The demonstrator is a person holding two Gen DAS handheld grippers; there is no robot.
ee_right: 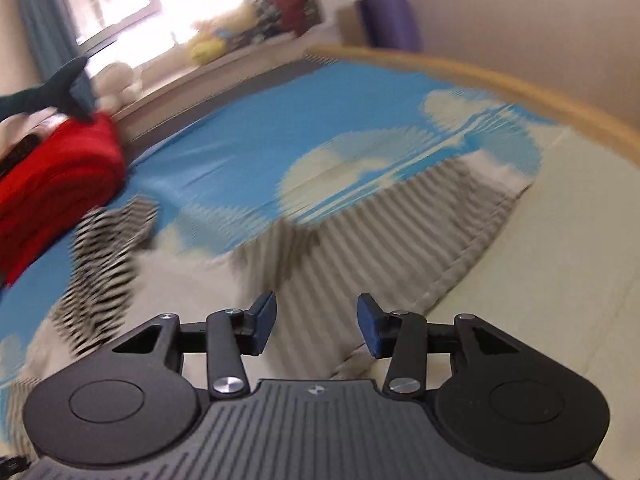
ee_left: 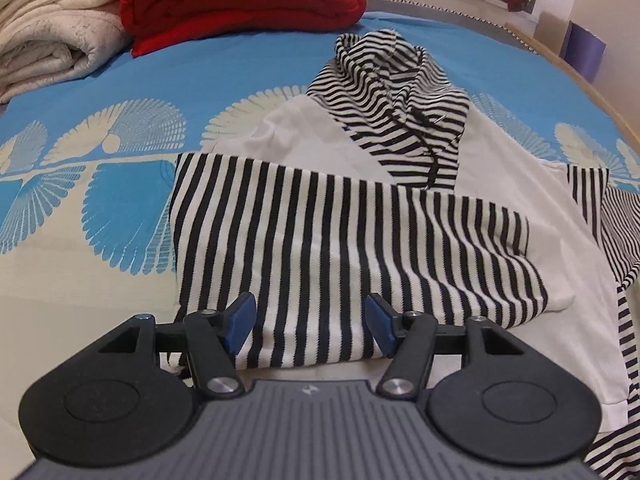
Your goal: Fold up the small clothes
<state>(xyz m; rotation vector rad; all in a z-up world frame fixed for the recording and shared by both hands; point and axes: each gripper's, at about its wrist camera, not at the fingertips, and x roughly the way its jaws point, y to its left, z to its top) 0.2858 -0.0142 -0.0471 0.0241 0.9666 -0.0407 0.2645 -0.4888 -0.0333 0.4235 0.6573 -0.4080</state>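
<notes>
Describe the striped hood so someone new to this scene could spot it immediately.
On the blue patterned bedspread lies a white hooded top. Its hood is crumpled at the far end, toward the red blanket. Its stripes are thinner than those of the folded panel nearer the camera.

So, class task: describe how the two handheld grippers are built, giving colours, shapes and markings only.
The left gripper and right gripper match: blue finger pads on black linkage arms with silver pivot screws, rounded black housings either side, and a grey ribbed body bearing a small pale emblem. No sleeves or cables visible.

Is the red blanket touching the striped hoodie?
Apart. The left wrist view shows a strip of bare blue bedspread between the red blanket and the striped hoodie.
</notes>
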